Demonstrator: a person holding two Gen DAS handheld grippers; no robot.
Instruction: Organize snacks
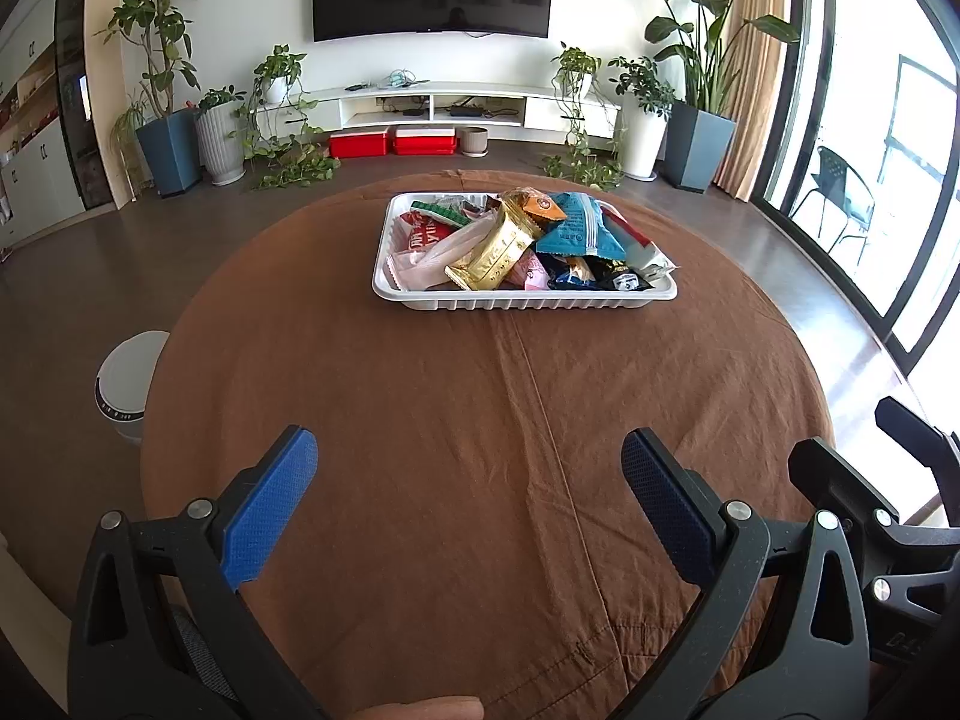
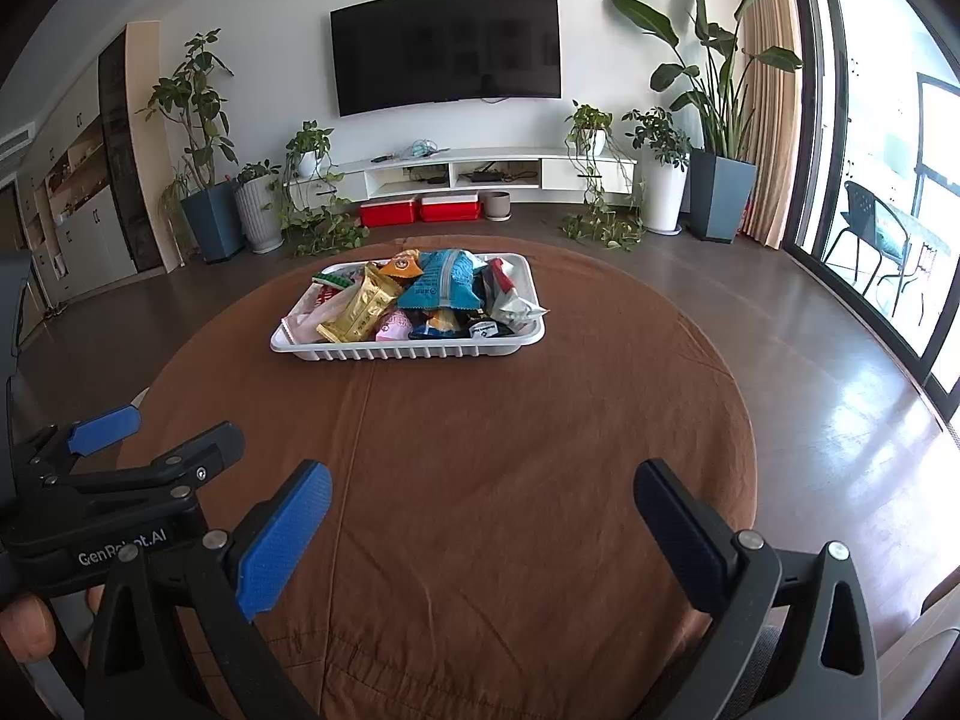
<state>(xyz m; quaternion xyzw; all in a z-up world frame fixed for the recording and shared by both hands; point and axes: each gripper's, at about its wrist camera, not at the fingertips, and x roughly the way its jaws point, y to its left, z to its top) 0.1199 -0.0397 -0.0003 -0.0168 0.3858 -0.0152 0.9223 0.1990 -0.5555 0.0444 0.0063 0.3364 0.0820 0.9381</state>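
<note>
While both sets of tongs hang low over the near edge of the bench (image 1: 480, 420), spread wide and holding nothing: left tongs (image 1: 468, 468), right tongs (image 2: 483, 510). Snack packets (image 1: 510, 240) heaped in a white ribbed tray (image 1: 522, 300) toward the far side, well apart from both tongs; none seen loose on the brown cloth. Fits either a pile awaiting sorting or one just gathered in. If reaching in, best to take the topmost gold packet (image 1: 498, 252) or teal bag (image 1: 576, 228) by a crimped edge, pinching lightly so the wrappers neither slip nor crush, and to steady the light tray against sliding.
</note>
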